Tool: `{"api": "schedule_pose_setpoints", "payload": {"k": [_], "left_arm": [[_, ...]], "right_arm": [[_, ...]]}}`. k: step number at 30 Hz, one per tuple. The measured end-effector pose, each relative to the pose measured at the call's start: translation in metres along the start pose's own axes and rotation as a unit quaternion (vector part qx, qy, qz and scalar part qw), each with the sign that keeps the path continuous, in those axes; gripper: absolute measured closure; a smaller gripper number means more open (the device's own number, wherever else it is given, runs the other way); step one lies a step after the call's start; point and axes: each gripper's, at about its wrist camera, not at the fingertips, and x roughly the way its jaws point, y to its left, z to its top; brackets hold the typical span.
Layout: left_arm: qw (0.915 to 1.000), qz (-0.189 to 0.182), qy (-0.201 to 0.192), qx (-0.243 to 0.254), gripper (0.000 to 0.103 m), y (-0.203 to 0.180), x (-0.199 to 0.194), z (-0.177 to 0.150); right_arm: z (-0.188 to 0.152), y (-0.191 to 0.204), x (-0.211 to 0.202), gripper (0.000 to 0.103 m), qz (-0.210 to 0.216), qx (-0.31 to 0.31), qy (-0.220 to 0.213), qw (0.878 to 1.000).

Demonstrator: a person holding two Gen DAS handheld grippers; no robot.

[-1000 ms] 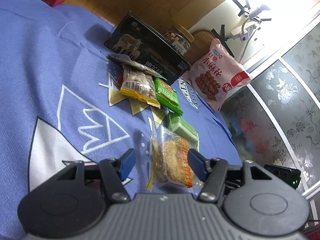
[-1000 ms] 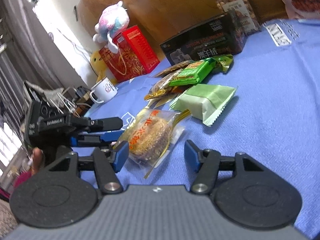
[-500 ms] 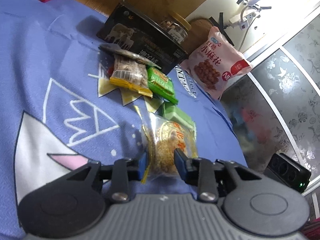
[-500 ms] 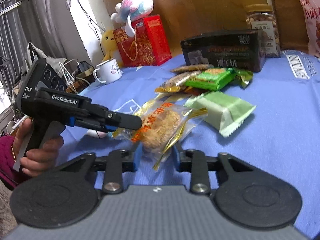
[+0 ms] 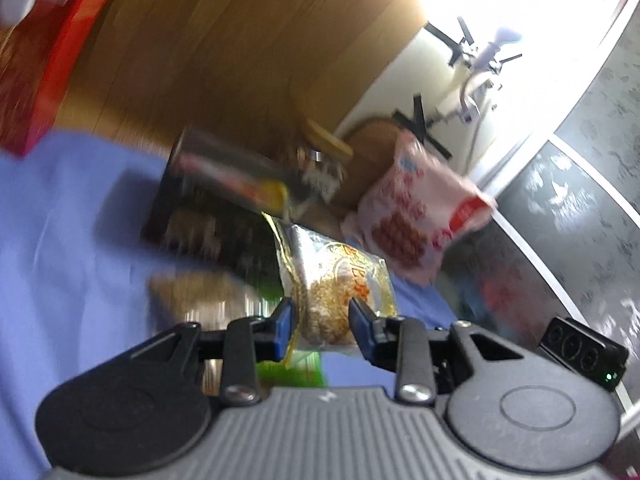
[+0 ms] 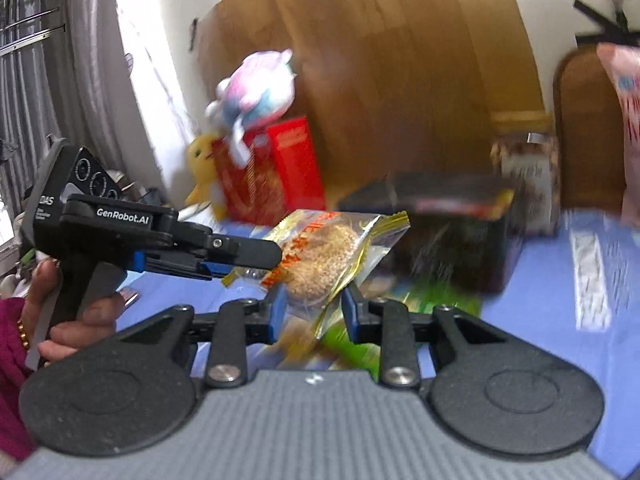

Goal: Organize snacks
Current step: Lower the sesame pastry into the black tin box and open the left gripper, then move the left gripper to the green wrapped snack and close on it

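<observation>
— So where's the sesame cake packet?

— Up off the blue cloth, held in the air by both tools at once. The left gripper has its blue fingers pinching the lower end of the clear wrapper, one on each side of the round cake.

— And the other one?

— The right gripper pinches the same packet from its own end, fingers drawn in against the wrapper. From the right wrist camera, the left tool comes in from the left side, a hand wrapped around its grip.

— What's around it?

— Below the packet, blurred green packets lie on the cloth. Behind it stands a dark box, with a jar just beyond. A pink snack bag leans up at the right. Farther left, a red box with a plush toy on top. Much of it is smeared by motion.
</observation>
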Motion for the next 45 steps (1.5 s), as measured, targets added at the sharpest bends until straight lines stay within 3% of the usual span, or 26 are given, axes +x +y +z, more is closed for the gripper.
{"api": "schedule_pose_setpoints", "payload": {"k": [5, 9, 13, 16, 22, 28, 33, 36, 39, 41, 45], "left_arm": [[0.9993, 0.024, -0.026, 0.015, 0.074, 0.005, 0.042, 0.053], [0.9985, 0.048, -0.025, 0.009, 0.072, 0.020, 0.072, 0.075], [0.9967, 0.080, -0.010, 0.014, 0.064, 0.033, 0.098, 0.079], [0.9954, 0.093, -0.005, 0.023, 0.062, 0.037, 0.108, 0.075], [0.9960, 0.082, -0.022, 0.028, 0.062, 0.027, 0.087, 0.068], [0.9985, 0.034, -0.020, 0.037, 0.062, -0.002, 0.041, 0.032], [0.9996, -0.009, 0.013, 0.024, 0.062, -0.012, 0.012, -0.021], [0.9986, -0.034, 0.041, -0.004, 0.062, -0.011, 0.005, -0.050], [0.9974, -0.034, 0.060, -0.023, 0.062, -0.008, 0.002, -0.073], [0.9974, -0.025, 0.061, -0.031, 0.062, -0.004, -0.002, -0.083], [0.9965, -0.008, 0.055, -0.063, 0.062, 0.013, -0.011, -0.088]], "right_arm": [[0.044, -0.042, 0.039, 0.070, -0.022, 0.004, -0.018, 1.000], [0.062, -0.065, 0.074, 0.070, -0.033, 0.012, -0.006, 0.999], [0.063, -0.078, 0.103, 0.066, -0.045, 0.015, 0.020, 0.999], [0.059, -0.084, 0.114, 0.057, -0.064, 0.026, 0.028, 0.997], [0.053, -0.083, 0.082, 0.057, -0.067, 0.048, -0.002, 0.997], [0.031, -0.060, 0.024, 0.057, -0.045, 0.062, -0.023, 0.997], [-0.011, -0.049, -0.010, 0.057, -0.039, 0.098, 0.002, 0.994], [-0.035, -0.039, -0.019, 0.057, -0.057, 0.092, 0.023, 0.994], [-0.055, -0.046, -0.018, 0.059, -0.058, 0.142, 0.061, 0.986], [-0.064, -0.043, -0.022, 0.059, -0.040, 0.166, 0.061, 0.983], [-0.072, -0.009, -0.016, 0.057, -0.005, 0.121, 0.085, 0.989]]}}
